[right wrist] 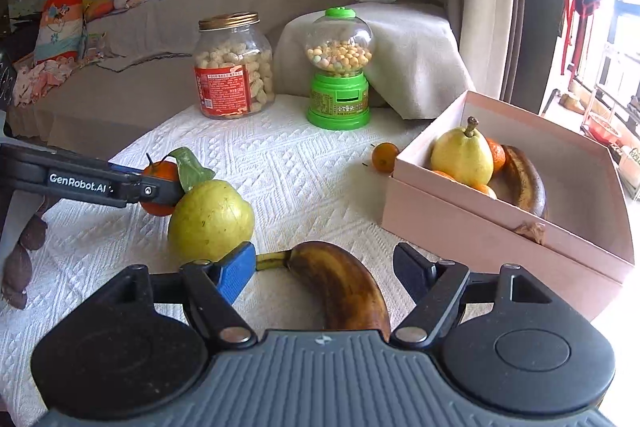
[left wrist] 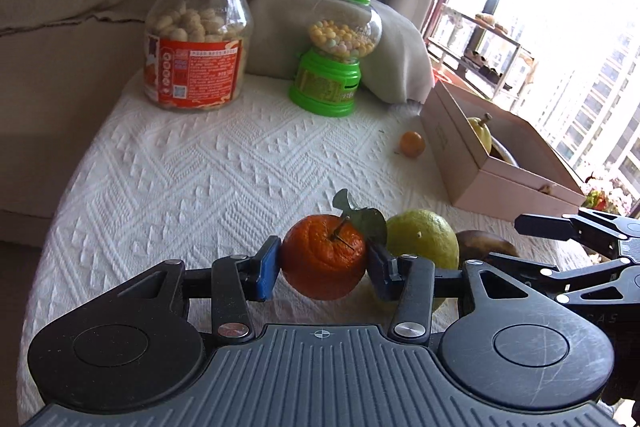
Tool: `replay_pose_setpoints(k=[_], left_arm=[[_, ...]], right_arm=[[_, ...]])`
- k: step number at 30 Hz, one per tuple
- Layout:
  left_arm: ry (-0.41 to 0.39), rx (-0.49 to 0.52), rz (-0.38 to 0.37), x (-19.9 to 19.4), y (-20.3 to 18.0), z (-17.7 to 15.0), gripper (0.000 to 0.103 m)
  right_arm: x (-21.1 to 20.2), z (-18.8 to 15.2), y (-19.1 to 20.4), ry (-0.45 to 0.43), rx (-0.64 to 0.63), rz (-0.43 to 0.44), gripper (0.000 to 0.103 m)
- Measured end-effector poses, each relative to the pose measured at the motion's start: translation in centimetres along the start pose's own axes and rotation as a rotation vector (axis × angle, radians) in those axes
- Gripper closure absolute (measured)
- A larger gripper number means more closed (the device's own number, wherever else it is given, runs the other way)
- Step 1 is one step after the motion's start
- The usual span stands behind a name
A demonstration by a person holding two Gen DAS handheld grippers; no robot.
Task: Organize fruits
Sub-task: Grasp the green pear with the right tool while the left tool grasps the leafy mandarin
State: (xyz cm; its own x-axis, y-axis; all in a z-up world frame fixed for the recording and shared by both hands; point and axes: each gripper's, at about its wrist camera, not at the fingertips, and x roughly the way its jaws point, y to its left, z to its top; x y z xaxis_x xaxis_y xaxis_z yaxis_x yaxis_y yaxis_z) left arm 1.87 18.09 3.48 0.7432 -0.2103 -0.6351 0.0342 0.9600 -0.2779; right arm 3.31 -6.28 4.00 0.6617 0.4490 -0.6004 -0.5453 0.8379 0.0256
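Note:
My left gripper [left wrist: 323, 269] is shut on an orange tangerine [left wrist: 324, 261] with a green leaf, just above the white cloth; it also shows in the right wrist view [right wrist: 160, 193]. A yellow-green fruit [left wrist: 426, 247] [right wrist: 211, 219] sits right beside it. My right gripper [right wrist: 324, 273] is open, its jaws on either side of a brown overripe banana [right wrist: 340, 289] lying on the cloth. A pink box [right wrist: 508, 211] [left wrist: 500, 163] at the right holds a pear [right wrist: 462, 157], tangerines and another brown banana [right wrist: 524, 181]. A small tangerine [right wrist: 385, 157] [left wrist: 412, 144] lies by the box.
A snack jar [left wrist: 198, 41] [right wrist: 234, 67] with a gold lid and a green candy dispenser [left wrist: 334, 57] [right wrist: 339, 71] stand at the back of the clothed table [left wrist: 200, 163]. A covered cushion [right wrist: 412, 55] lies behind them. A sofa runs along the left.

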Motion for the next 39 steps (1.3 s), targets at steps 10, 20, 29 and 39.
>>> replay_pose_setpoints(k=[10,20,29,39], left_arm=[[-0.011,-0.136,0.057,-1.1,3.9,-1.9,0.052],[-0.023,-0.145,0.032,-1.2,4.1,-2.3,0.052],[-0.016,-0.119,-0.023,-0.7,2.9,-2.6,0.052],[-0.023,-0.127,-0.029,-0.7,2.9,-2.8,0.052]], right_arm=[[1.3,0.8,6.2,0.007,-0.191,0.088,0.026],[2.9,2.4,7.9,-0.038,-0.279,0.038,0.04],[1.3,2.9,3.1,-0.061,-0.188,-0.074,0.036],[3.1,5.0,0.5,-0.074,-0.078,-0.115,0.036]])
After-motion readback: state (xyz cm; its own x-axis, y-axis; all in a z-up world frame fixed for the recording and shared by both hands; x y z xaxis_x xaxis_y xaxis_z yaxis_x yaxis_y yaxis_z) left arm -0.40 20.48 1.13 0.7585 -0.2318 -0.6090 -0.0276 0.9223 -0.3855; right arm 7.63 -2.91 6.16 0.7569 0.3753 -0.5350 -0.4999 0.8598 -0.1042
